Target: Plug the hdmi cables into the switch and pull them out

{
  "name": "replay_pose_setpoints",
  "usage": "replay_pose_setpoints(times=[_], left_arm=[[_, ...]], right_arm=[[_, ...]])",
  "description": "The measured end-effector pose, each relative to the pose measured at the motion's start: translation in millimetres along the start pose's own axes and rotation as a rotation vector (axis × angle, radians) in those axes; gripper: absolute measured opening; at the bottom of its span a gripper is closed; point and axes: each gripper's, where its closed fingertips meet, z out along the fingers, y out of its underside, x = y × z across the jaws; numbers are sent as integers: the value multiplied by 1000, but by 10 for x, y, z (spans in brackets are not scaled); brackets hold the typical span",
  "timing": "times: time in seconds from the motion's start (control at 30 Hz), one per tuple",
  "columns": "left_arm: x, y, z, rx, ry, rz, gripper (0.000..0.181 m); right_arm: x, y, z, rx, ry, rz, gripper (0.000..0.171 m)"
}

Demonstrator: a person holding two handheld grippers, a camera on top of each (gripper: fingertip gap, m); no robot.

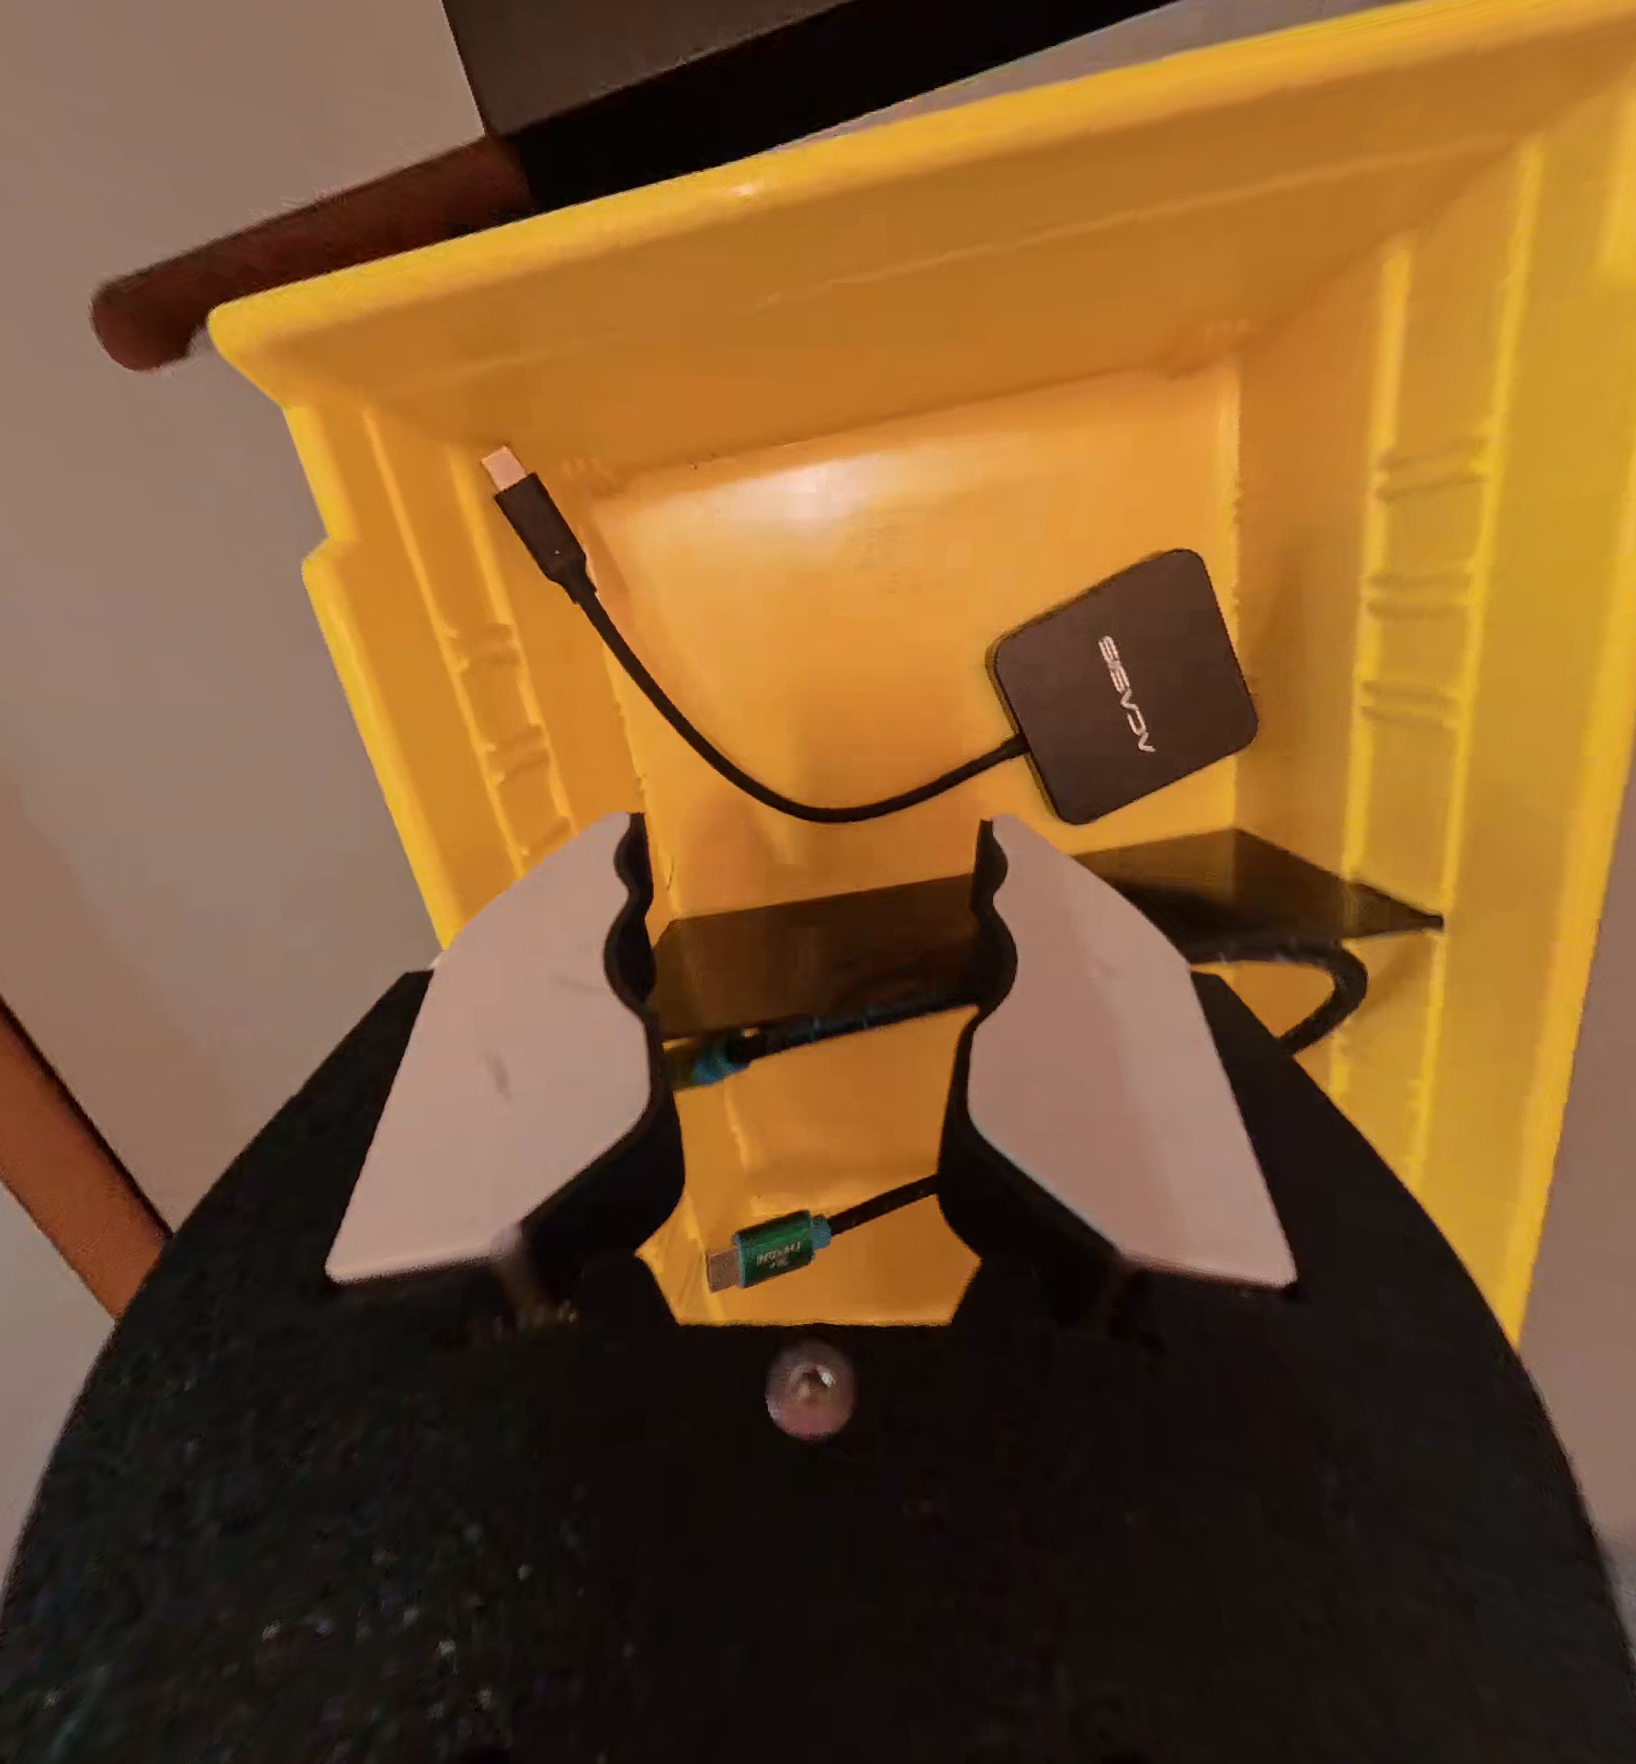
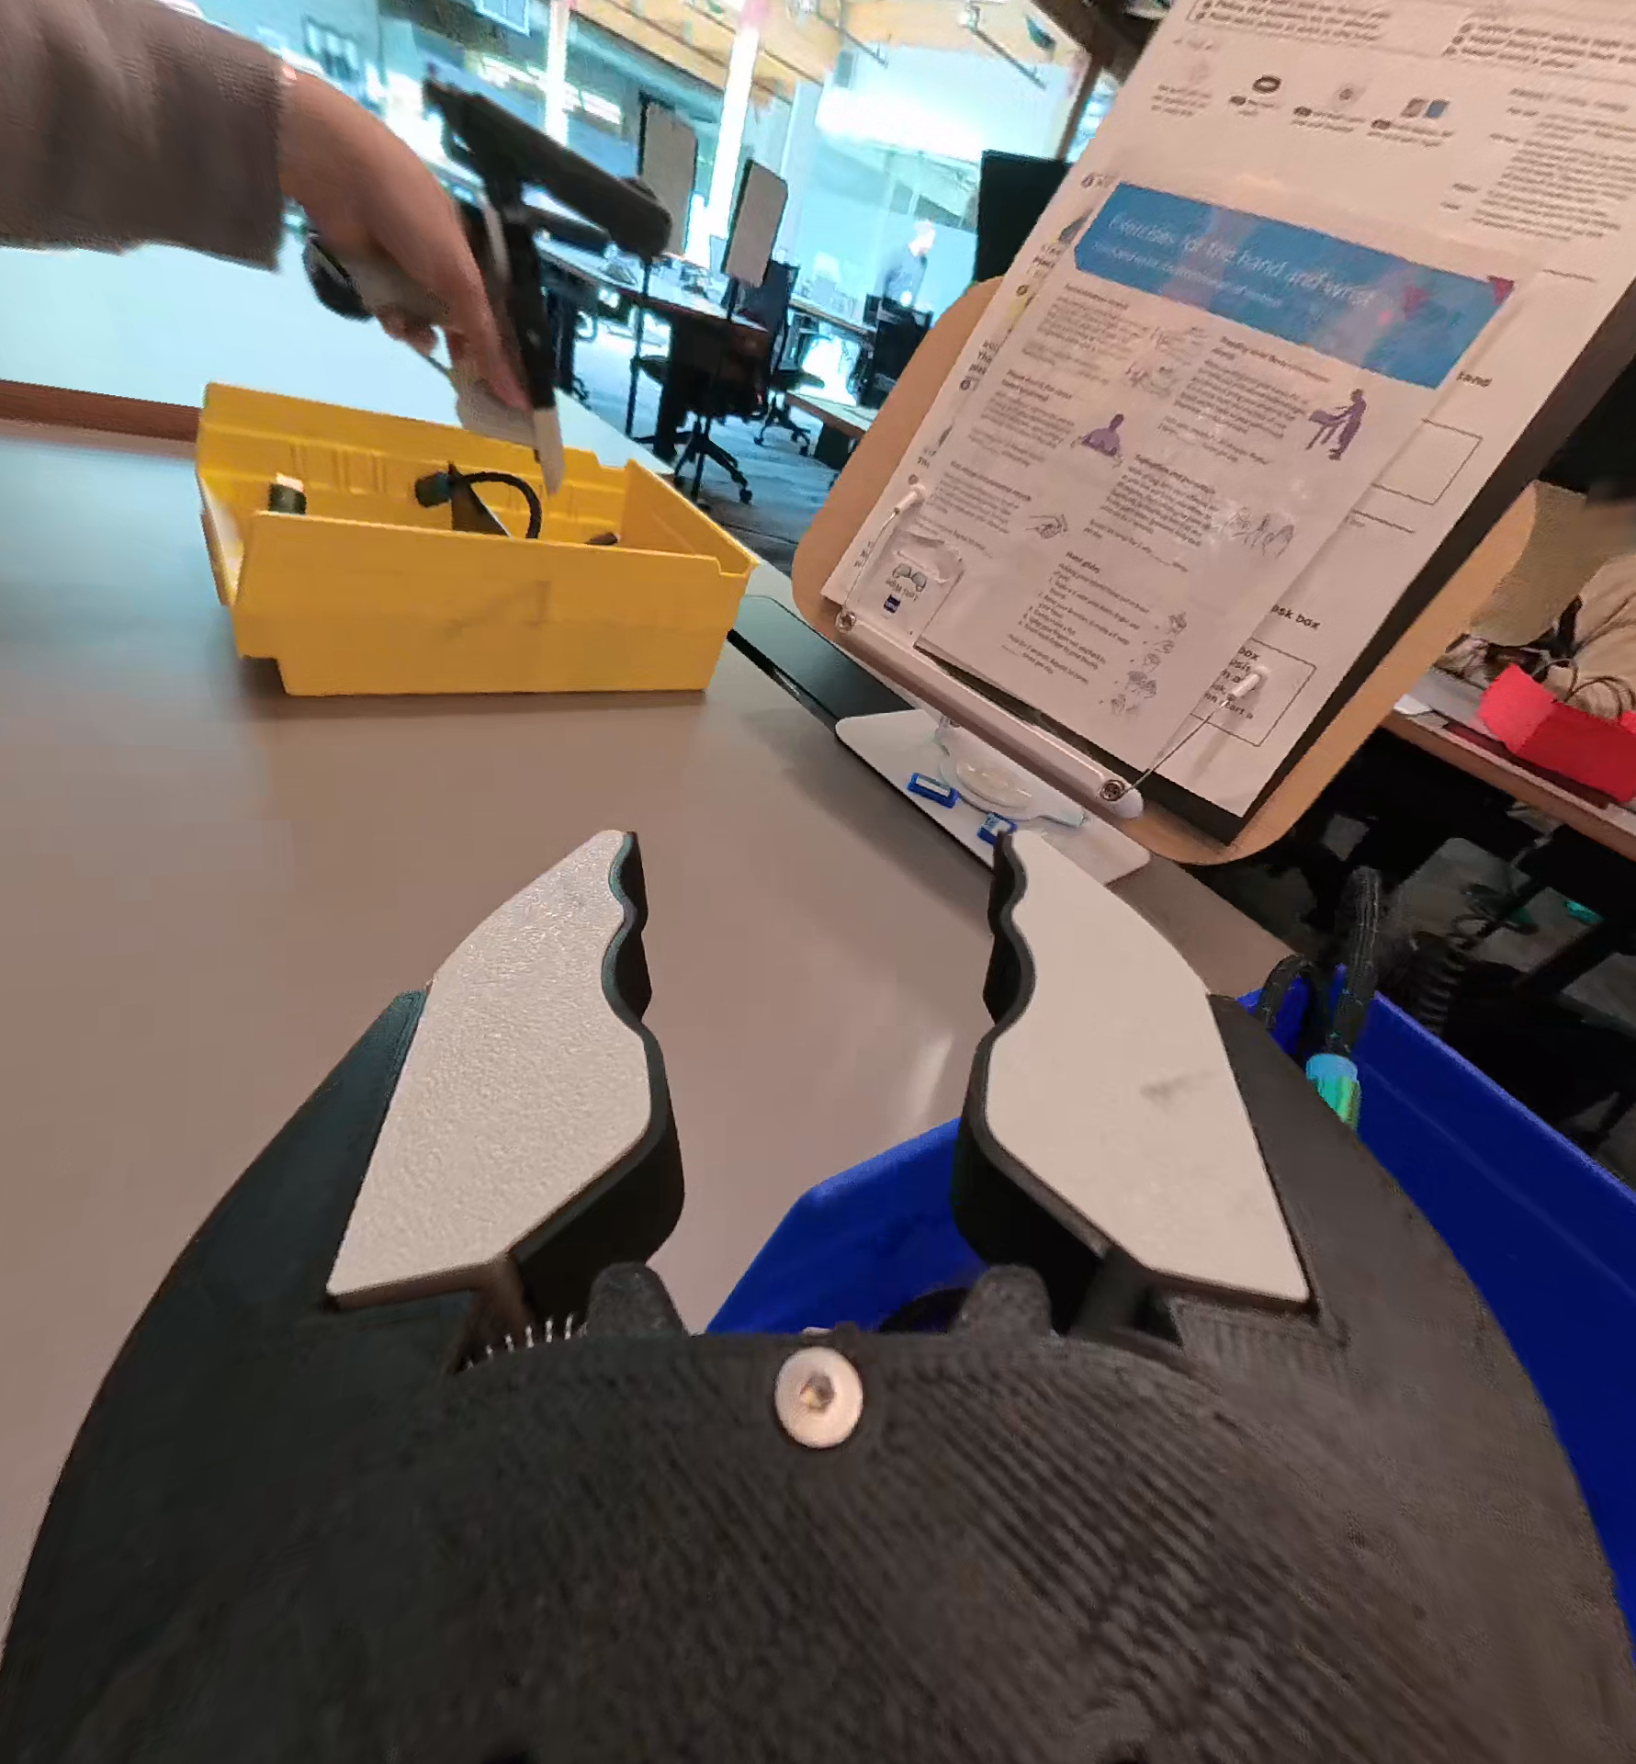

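The left gripper [image 1: 809,859] is held over a yellow bin [image 1: 938,286], its jaws apart and nothing between them. On the bin floor, toward the far right, a black square switch [image 1: 1124,685] is seen lying flat, with pale lettering printed on its top (the wording is not given here). From it a short black lead [image 1: 699,754] curves to a small plug [image 1: 532,520] that rests against the far left wall. Nearer the camera, a black divider [image 1: 823,955] crosses the bin. A green HDMI plug [image 1: 764,1260] with small printing on its shell lies in the near compartment, and a second green plug [image 1: 709,1064] is partly hidden under the divider behind the left finger; black cable [image 1: 1320,993] loops at the right wall. The right gripper [image 2: 814,859] is held apart from the bin, above a grey table [image 2: 222,859], jaws likewise spread and empty. Just under it the rim of a blue bin [image 2: 1510,1193] is seen. Printed sheets are clipped to a tilted wooden stand [image 2: 890,496] to the right. Farther off, the yellow bin [image 2: 470,592] and a person's hand [image 2: 384,229] holding the left gripper [image 2: 546,449] over it are visible.
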Motion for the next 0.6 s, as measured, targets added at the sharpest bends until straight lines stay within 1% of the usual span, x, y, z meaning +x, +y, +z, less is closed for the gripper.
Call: replay_pose_setpoints(times=[0.03,0.13,0.23,0.3,0.37,0.43,0.5,0.53,0.57,0.6], left_arm=[[-26,-25,66,-36,8,-18,63],[-164,-22,254,-166,-22,-66,63],[-227,9,412,-266,-25,-110,59],[-265,28,505,-314,-42,-131,48],[-308,30,551,-355,-95,-127,43],[-309,3,547,-383,-177,-91,44],[-322,13,550,-414,-245,10,44],[-354,71,551,-459,-268,0,46],[-355,121,570,-489,-256,-39,46],[-330,133,613,-484,-223,-80,48]], right_arm=[[14,20,-21,-10,-5,-4,70],[111,78,-87,-29,29,-26,70],[158,149,-135,-46,28,-39,70],[198,201,-158,-58,32,-38,70],[214,207,-172,-45,23,-23,71],[233,164,-190,-17,26,-1,70],[241,121,-219,4,25,15,70],[240,110,-232,9,19,25,70],[244,91,-244,21,18,33,70],[252,67,-255,37,21,39,70]])
